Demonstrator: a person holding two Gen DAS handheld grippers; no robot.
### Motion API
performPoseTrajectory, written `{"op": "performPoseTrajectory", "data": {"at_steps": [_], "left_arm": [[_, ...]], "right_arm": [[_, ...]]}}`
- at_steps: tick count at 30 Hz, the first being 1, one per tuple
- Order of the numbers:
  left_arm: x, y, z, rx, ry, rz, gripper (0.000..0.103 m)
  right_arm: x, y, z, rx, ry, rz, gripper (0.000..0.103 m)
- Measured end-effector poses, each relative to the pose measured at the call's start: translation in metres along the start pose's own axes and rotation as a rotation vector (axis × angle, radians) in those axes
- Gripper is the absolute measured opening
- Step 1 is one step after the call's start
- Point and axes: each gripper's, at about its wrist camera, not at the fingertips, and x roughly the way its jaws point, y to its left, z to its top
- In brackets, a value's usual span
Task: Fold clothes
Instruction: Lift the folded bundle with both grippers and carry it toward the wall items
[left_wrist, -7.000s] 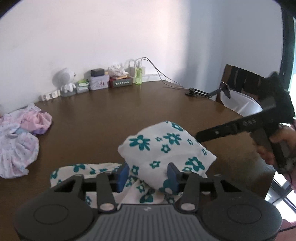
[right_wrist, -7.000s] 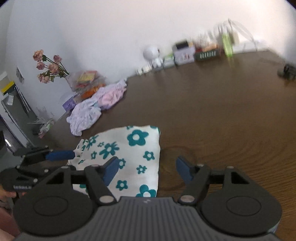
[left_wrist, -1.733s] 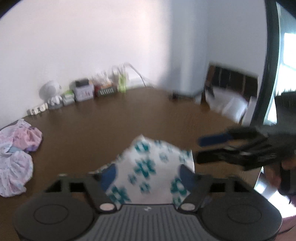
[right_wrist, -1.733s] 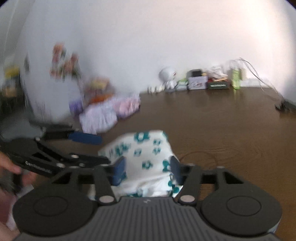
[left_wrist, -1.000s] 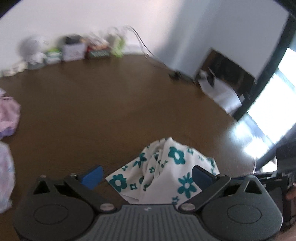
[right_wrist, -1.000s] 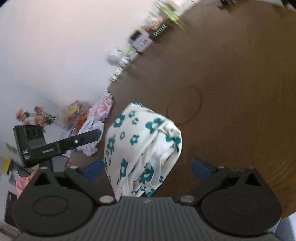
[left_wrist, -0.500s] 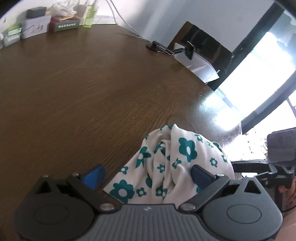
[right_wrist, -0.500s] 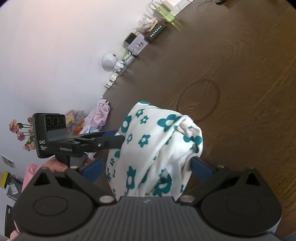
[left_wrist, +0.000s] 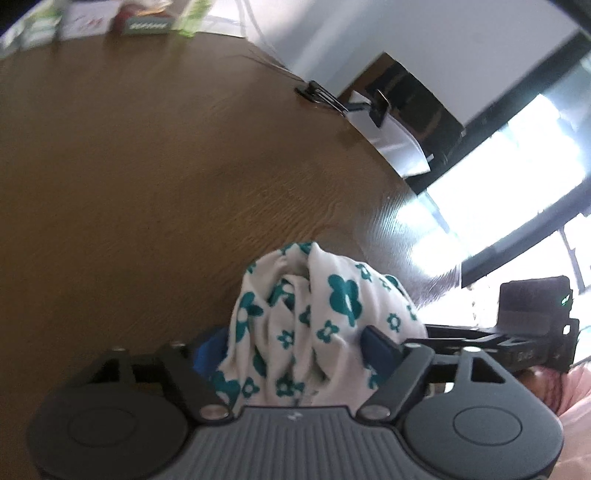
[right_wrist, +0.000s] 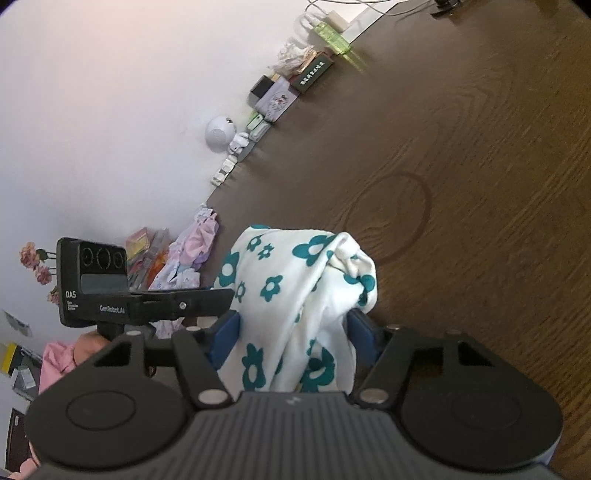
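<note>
Both grippers are closing on the bunched floral cloth (left_wrist: 317, 325), which sits at the near edge of the table (left_wrist: 147, 177). Left gripper (left_wrist: 295, 347): its blue pads already touch the fabric on either side. Right gripper (right_wrist: 291, 328): the cloth (right_wrist: 295, 291) fills the gap and its pads press the folds. Farther left lies a pink clothes pile (right_wrist: 192, 251). Boxes (right_wrist: 291, 92) line the far wall.

Both claws closing around bunched garment (left_wrist: 317, 325)
</note>
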Motion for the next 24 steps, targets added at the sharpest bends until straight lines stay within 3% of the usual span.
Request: {"op": "performPoseTrajectory", "data": {"at_steps": [2,8,17,24], "left_arm": [[-0.004,0.001,-0.01,-0.066,-0.023,-0.011,0.064],[-0.013,-0.003,-0.043,-0.207,-0.148,-0.012,0.055],[-0.021,-0.032,-0.066,-0.259,-0.266,0.044,0.052],[-0.029,-0.046,-0.078,-0.296,-0.366,0.043,0.052]], "right_arm": [[0.001,-0.001,0.001,-0.008,0.007,0.008,0.059],[0.006,-0.009,0.008,-0.008,0.044,0.042,0.048],[0.008,-0.004,0.022,-0.082,0.1,0.087,0.036],[-0.002,0.011,0.043,-0.176,0.126,0.122,0.035]]}}
